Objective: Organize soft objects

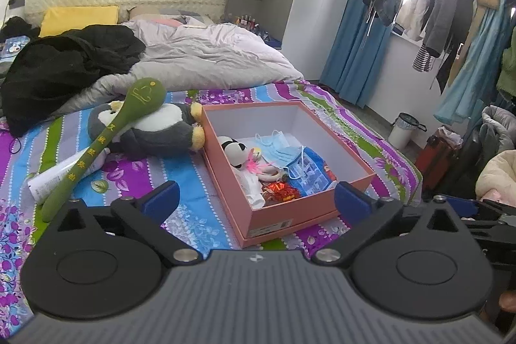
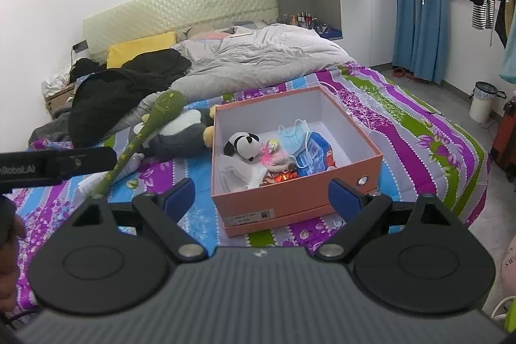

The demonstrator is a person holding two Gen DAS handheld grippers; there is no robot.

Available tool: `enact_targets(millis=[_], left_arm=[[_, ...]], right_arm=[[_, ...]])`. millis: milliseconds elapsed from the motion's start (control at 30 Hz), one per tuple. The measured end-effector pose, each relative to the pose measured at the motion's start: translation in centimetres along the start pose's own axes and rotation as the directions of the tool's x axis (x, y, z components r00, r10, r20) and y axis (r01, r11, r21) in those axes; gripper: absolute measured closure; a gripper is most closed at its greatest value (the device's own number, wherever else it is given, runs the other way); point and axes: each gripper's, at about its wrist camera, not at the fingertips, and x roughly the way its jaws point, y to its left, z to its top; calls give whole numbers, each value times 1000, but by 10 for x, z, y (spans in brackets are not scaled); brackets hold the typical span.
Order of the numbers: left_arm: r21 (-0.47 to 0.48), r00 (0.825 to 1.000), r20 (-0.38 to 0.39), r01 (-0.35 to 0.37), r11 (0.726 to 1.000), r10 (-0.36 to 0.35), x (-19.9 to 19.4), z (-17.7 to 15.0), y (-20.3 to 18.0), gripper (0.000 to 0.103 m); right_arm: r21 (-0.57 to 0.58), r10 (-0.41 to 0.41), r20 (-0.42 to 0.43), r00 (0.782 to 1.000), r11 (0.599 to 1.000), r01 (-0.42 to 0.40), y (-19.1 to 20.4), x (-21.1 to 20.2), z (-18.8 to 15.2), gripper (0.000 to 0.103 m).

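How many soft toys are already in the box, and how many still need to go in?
Done: one small black-and-white panda plush lies inside the open pink cardboard box, beside blue face masks. In hand: nothing; the left gripper and right gripper are both open and empty. Left: the big grey penguin plush and the long green stuffed massage stick lying across it, both outside on the bedsheet.

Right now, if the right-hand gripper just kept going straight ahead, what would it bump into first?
Most likely the pink box: its near wall sits dead ahead between the open fingers of the right gripper. Depth is hard to judge, but nothing shows in between.
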Motion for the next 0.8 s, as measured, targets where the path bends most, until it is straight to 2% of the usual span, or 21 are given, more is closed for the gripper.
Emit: enact_targets(millis=[267, 800], left_arm=[[-19, 1000, -24, -17, 1000, 17, -2, -1, -1, 0], [-31, 999, -40, -22, 999, 21, 0, 0, -2, 0]], right_arm=[[8, -3, 22, 1000, 1000, 2, 0, -5, 1, 12], [22, 12, 12, 1000, 1000, -12, 0, -4, 2, 12]])
